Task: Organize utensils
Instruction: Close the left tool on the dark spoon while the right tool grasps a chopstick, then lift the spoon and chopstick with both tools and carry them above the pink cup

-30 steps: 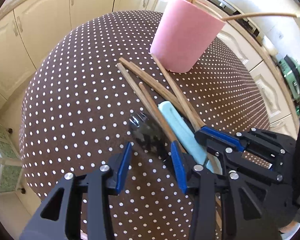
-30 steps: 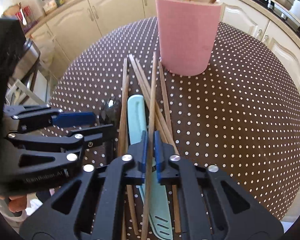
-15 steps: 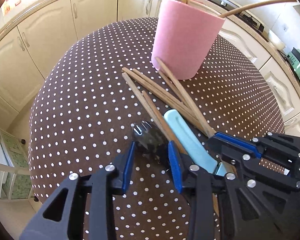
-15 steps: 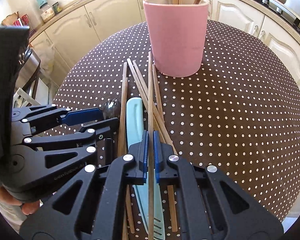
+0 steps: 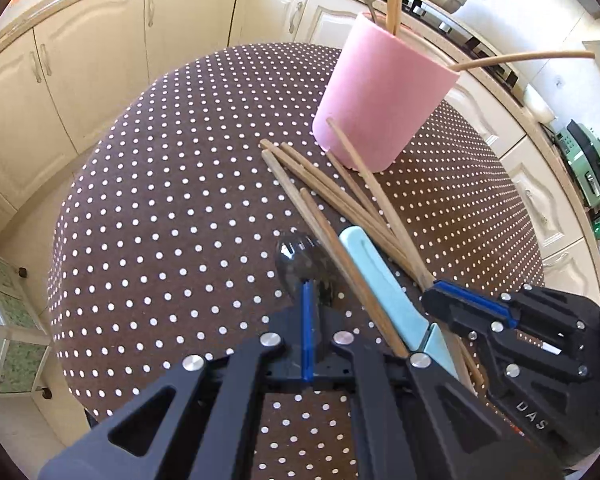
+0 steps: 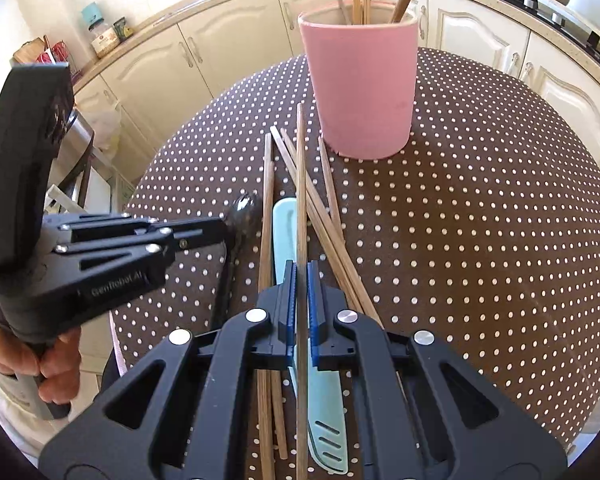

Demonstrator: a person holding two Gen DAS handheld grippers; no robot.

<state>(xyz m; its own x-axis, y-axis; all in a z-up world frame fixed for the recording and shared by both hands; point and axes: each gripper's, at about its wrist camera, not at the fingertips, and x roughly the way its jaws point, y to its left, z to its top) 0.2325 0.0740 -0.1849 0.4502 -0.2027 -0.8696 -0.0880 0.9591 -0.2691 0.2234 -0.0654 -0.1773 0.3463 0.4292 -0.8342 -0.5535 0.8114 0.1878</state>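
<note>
Since a moment ago your left gripper [image 5: 312,300] has clenched on the spoon [image 5: 300,260] lying on the counter [image 5: 160,200], while your right gripper [image 6: 300,280] grips a light, stiff chopstick [image 6: 300,184] mid-length, so hold firmly against slipping.

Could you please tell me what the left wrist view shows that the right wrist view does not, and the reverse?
Only the left wrist view shows the left gripper shut on the metal spoon from above, and a green appliance. Only the right wrist view shows the right gripper closed on one wooden chopstick, the mint knife's slotted end and the person's hand. Both show the pink holder and the loose chopsticks on the dotted tablecloth.
</note>
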